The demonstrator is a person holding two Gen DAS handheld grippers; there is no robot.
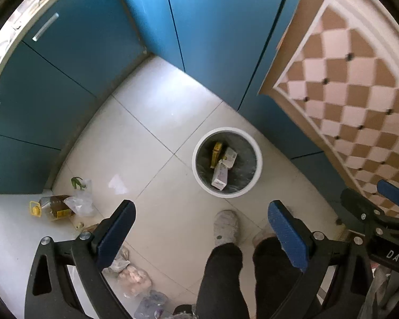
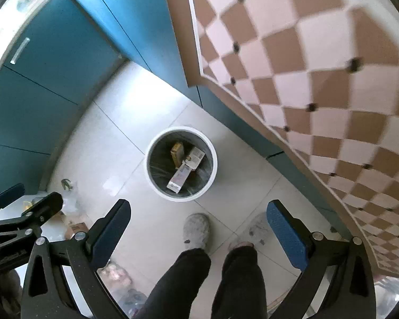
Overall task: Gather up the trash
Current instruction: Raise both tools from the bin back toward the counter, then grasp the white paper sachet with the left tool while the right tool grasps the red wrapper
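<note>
At far left, an oil bottle (image 1: 52, 206) lay on its side by the blue cabinets (image 1: 66, 61), yellow cap pointing left, beside clear plastic bags (image 1: 79, 202). The left gripper (image 1: 199, 236) hung above the floor, jaws wide apart and empty. Ahead of it stood the white trash bin (image 1: 254, 143), holding a yellow carton (image 1: 216, 154) and two pale boxes lying lengthwise away from the camera. The right gripper (image 2: 198, 235) likewise gaped empty, the bin just ahead.

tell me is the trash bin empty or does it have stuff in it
Not empty. The trash bin holds a yellow box and two white cartons on its dark liner, well below the rim.
</note>
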